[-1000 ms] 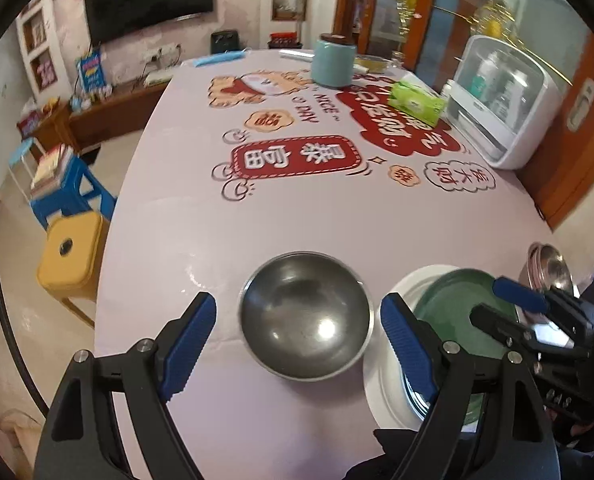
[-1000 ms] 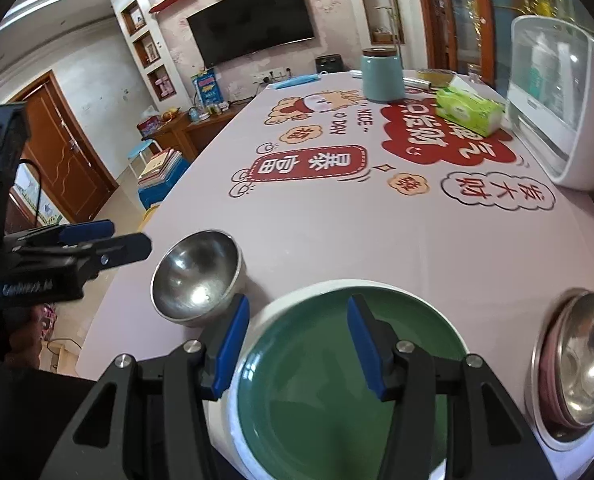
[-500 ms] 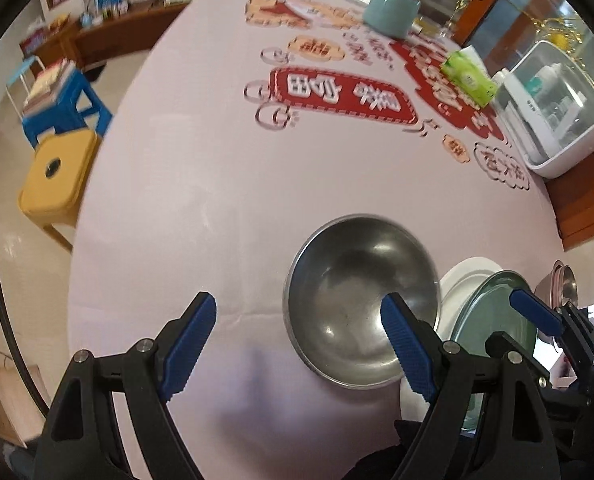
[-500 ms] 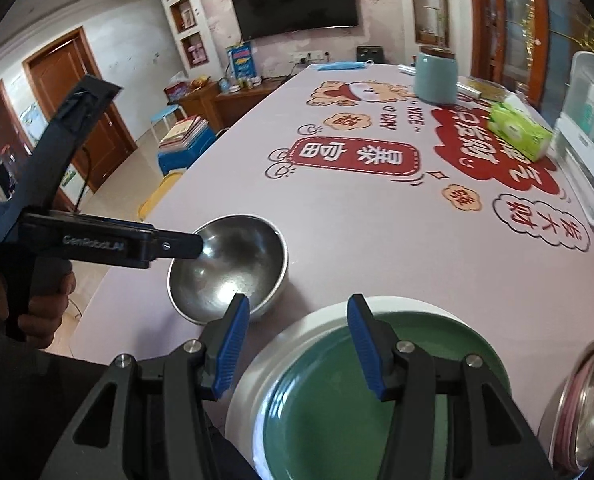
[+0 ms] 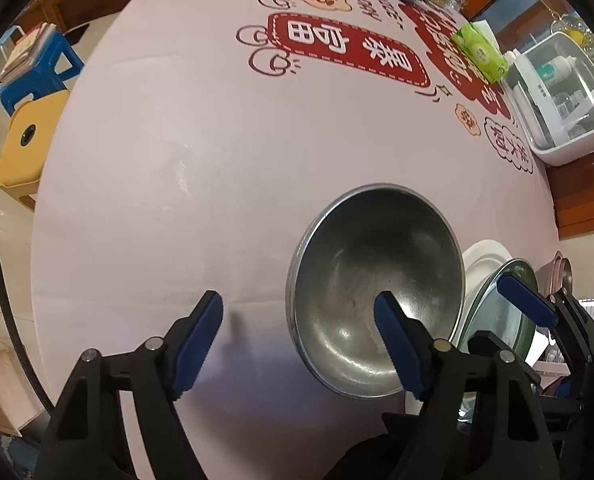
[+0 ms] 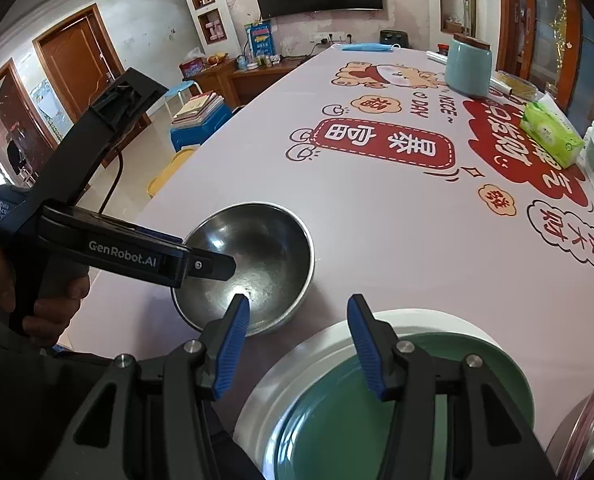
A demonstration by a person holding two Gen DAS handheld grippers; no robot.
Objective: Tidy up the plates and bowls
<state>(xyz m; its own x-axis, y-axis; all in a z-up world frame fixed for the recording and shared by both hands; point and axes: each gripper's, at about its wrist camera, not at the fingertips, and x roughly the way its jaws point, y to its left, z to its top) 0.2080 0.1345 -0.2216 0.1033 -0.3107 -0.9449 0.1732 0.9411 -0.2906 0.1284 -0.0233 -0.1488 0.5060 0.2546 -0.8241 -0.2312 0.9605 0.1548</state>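
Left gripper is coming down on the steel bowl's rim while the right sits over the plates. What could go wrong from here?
1. The left gripper is closing with one finger inside the steel bowl and one outside; a thin rim pinch may slip or tip it.
2. The bowl sits close beside the white plate under the green plate; lifting could knock them.
3. The right gripper is close by; the tools could collide.
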